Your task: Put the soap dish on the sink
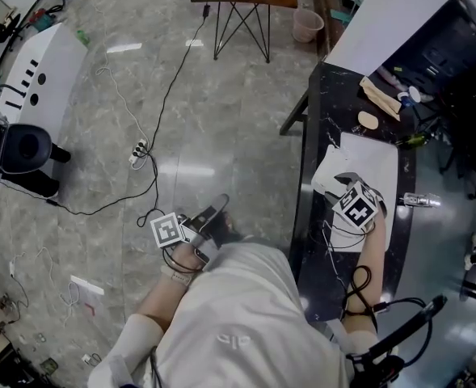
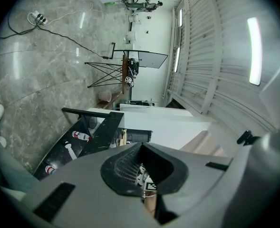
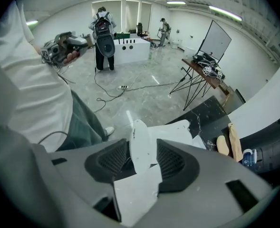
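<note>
Pinching white soap dish [image 3: 140,144] by thin edge: right gripper [image 3: 143,158], above sink [image 1: 379,156]. Left gripper [image 2: 144,167] pressed together, empty. Risk: narrow hold slips, dish drops.

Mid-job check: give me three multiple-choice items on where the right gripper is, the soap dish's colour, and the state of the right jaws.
1. The right gripper is: A over the black counter; B by the folding table; C at the person's hip.
2. The soap dish is: A black; B white; C red.
3. The right jaws are: A shut on the soap dish; B open, empty; C shut, empty.

Key: 1 A, the head view shows it above the counter; 2 B, it shows white; 3 A, the dish sits clamped between them.
</note>
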Demonstrator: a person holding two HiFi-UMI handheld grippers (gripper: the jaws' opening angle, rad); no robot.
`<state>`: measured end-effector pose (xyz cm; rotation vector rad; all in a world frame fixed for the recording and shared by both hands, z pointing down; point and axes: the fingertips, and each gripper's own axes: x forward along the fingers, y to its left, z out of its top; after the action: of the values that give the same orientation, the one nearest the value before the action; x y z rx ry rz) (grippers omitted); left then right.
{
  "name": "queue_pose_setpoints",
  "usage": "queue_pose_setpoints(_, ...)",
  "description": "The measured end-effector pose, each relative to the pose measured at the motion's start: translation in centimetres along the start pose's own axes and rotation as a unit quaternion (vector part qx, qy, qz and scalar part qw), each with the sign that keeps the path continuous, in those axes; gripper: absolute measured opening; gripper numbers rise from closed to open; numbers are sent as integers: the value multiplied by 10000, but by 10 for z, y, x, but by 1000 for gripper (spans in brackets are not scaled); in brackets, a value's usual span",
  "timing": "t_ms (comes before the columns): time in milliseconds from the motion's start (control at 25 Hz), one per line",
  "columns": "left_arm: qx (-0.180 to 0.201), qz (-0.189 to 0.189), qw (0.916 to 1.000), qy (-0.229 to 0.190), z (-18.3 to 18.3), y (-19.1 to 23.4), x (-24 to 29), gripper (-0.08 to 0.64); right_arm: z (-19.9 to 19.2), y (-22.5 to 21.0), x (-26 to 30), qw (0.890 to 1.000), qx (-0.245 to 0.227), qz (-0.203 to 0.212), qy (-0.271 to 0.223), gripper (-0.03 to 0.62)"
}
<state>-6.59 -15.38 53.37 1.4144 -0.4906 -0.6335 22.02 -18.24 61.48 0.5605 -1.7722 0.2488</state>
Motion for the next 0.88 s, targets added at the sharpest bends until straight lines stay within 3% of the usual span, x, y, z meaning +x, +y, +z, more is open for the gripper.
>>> queue_pose_setpoints(160,59,-75,9998,163,-10,-5,3,8,22,3,-27,9933,522,-47,-1026,199)
queue_pose_setpoints(240,139,-136,9994,293,-18,-9,6,8,35,4,-46,9810,896,-31,-1720,199)
queue_pose_setpoints(320,195,-169,9987,436,-26,-12,10,8,49,5,-69,9595,1324,-4,-2488,199)
queue_pose_setpoints(440,214,-187,9975,648,-36,-15,16,8,67,9,-107,9124,1972,80,-3585,197)
queue_pose_setpoints(600,245,-235,9949,953,-55,-16,27,8,80,21,-157,8339,2720,366,-4789,178)
queue_pose_setpoints(880,260,-271,9867,1583,-95,-16,45,8,68,51,-213,7250,3429,781,-5922,171)
